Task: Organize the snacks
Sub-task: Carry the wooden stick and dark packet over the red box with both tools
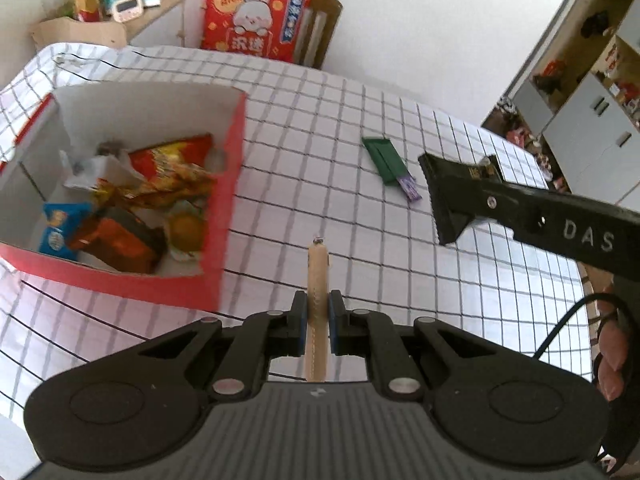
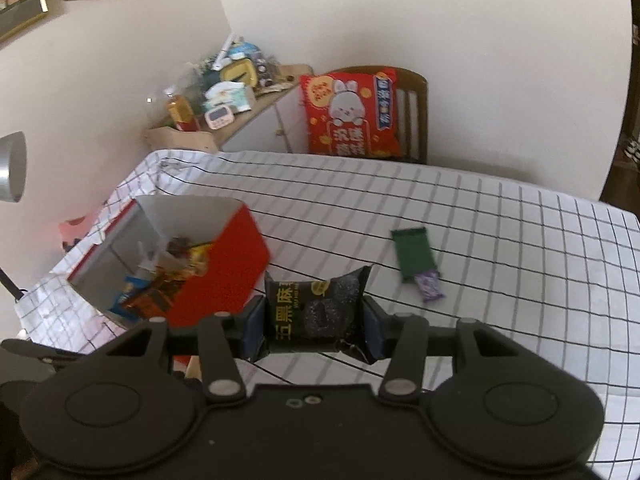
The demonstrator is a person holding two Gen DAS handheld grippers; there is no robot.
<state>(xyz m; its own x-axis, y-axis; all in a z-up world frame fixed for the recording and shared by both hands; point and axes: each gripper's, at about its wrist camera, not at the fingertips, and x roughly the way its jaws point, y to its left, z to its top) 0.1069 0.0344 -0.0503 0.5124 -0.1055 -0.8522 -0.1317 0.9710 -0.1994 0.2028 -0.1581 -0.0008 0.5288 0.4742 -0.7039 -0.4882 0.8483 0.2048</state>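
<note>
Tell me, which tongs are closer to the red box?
Left. The left tongs, holding a sausage, hover just beside the red box. The right tongs, gripping a black packet, sit farther out.

Your left gripper (image 1: 318, 326) points steeply down, and its two fingers are squeezed tight on a thin tan stick (image 1: 317, 312) that stands up between the pads. Your right gripper (image 2: 314, 326) tilts down too, with its fingers partly apart and pressing on both ends of a black packet (image 2: 314, 310). In the left camera your right gripper reaches in from the right, with your fingers (image 1: 612, 356) curled around its handle.
</note>
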